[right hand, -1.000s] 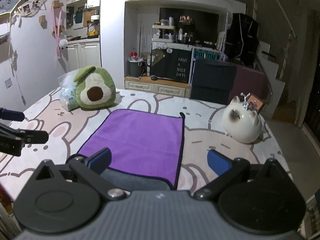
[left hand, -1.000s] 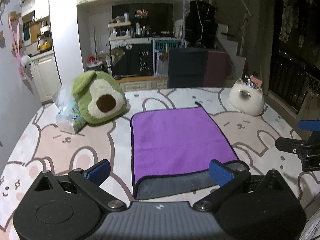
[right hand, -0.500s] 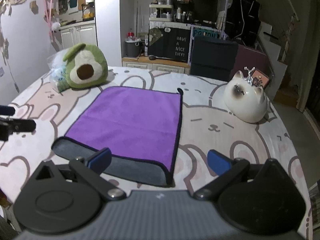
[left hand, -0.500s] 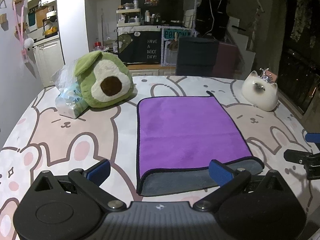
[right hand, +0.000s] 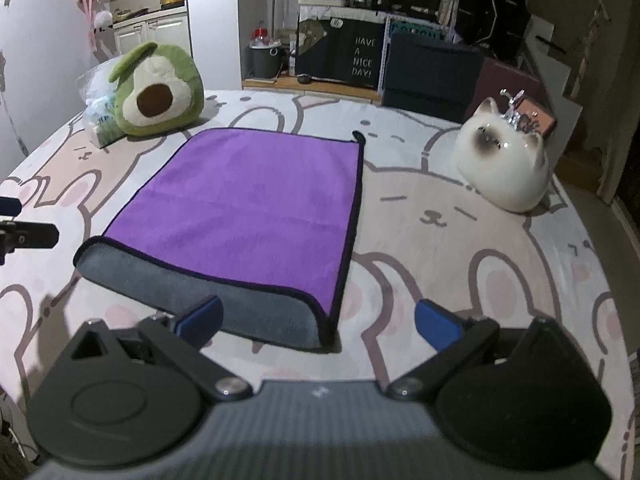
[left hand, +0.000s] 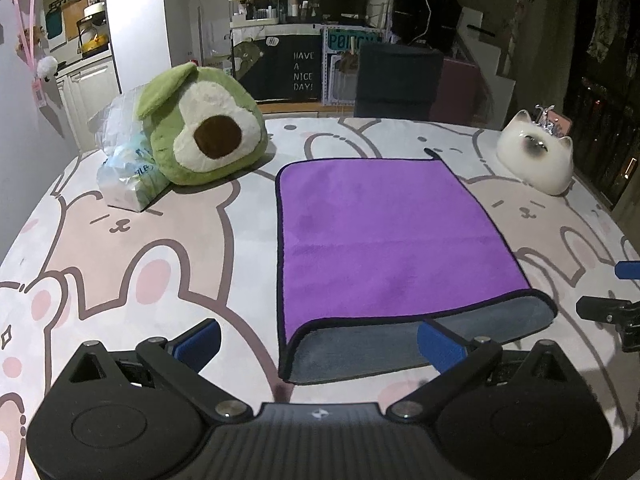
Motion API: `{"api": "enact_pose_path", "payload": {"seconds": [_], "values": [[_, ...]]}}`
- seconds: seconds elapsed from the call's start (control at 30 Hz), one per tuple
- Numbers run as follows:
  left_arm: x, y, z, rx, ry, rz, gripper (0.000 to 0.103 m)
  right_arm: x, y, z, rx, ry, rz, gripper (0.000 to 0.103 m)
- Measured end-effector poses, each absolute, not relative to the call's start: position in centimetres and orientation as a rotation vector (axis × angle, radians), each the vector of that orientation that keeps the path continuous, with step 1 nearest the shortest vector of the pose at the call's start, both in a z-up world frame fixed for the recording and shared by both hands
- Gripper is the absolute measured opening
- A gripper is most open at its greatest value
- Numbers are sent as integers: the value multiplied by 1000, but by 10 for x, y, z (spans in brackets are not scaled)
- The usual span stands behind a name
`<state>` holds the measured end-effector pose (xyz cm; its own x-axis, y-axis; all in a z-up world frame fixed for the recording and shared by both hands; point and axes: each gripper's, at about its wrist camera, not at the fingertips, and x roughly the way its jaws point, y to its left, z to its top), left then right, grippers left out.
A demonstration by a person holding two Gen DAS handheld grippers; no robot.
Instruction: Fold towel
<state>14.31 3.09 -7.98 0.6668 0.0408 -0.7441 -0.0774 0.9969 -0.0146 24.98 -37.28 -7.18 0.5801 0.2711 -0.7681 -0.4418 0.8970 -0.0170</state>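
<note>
A purple towel (left hand: 384, 232) with a grey underside lies flat on the table, folded over so the grey layer sticks out at its near edge (left hand: 400, 344). It also shows in the right wrist view (right hand: 256, 200). My left gripper (left hand: 318, 340) is open and empty, hovering above the towel's near left corner. My right gripper (right hand: 318, 320) is open and empty, above the towel's near right corner. Each gripper's fingertips show at the edge of the other's view: the right one (left hand: 616, 312) and the left one (right hand: 24, 232).
A green avocado plush (left hand: 200, 140) and a clear plastic bag (left hand: 124, 164) sit at the far left. A white cat-shaped ceramic holder (left hand: 536, 160) stands at the far right. The table has a bunny-print cloth (left hand: 140, 260). A dark chair (left hand: 396, 80) stands behind.
Both grippers have risen and pulled back from the towel's near edge, tilting down. More of the grey near edge shows. The towel has not moved.
</note>
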Motion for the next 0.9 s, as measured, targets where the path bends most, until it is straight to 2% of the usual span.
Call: {"api": "enact_pose_path", "payload": {"seconds": [0.3,0.9], "values": [[155,53,-102,-123,904,-6,103,273,-378,-95,-144,914,483,103],[171,90,-118,-293,878,-223,103,303,-387,-123,-82,908,613,103]]}}
